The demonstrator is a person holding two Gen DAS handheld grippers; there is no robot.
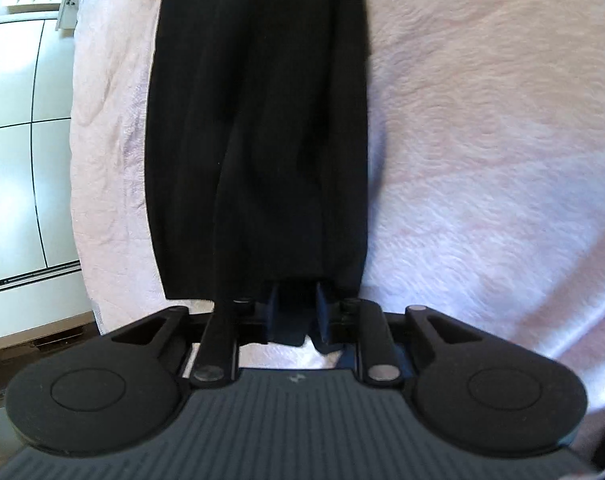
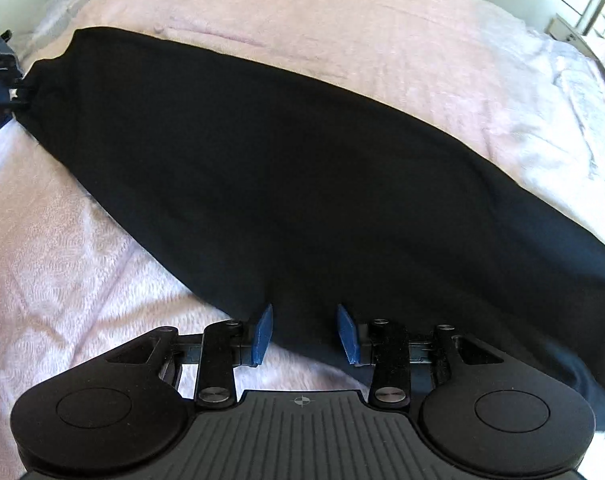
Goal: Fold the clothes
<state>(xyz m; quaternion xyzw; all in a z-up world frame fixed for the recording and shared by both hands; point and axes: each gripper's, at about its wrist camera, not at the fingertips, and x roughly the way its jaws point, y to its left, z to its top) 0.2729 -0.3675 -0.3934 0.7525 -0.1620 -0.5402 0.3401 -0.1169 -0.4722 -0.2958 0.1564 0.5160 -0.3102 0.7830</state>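
So the black garment (image 1: 258,128) is stretched out long and narrow across the pink bedspread (image 1: 482,140), already doubled lengthwise by the look of the layered folds running down it, though I can't say for sure what kind of clothing it is (looks like trousers or a long skirt to me). The left gripper (image 1: 295,316) has one narrow end of it: the blue pads sit close together with dark cloth bunched between them, so it's pinching that end. From the right wrist view you can see that same pinched end far over at the garment's left tip, with the fabric pulled into a bit of a point there. The right gripper (image 2: 307,334) is at the garment's long near edge, roughly midway-ish along, with its blue fingers (image 2: 264,330) spread wide and the cloth edge lying between them; nothing is clamped there. Handling-wise I'd guess this is light, thin, totally floppy stuff, no stiffness at all, so it sags and drags wherever it isn't supported. The bedspread looks fuzzy and grippy, so sliding the cloth would probably rumple it; lifting seems safer. Best places to grab are ends and edges where the layers stack up, catching all layers at once, otherwise the top one peels off and the fold goes crooked. Not fragile, so a firm pinch is fine.
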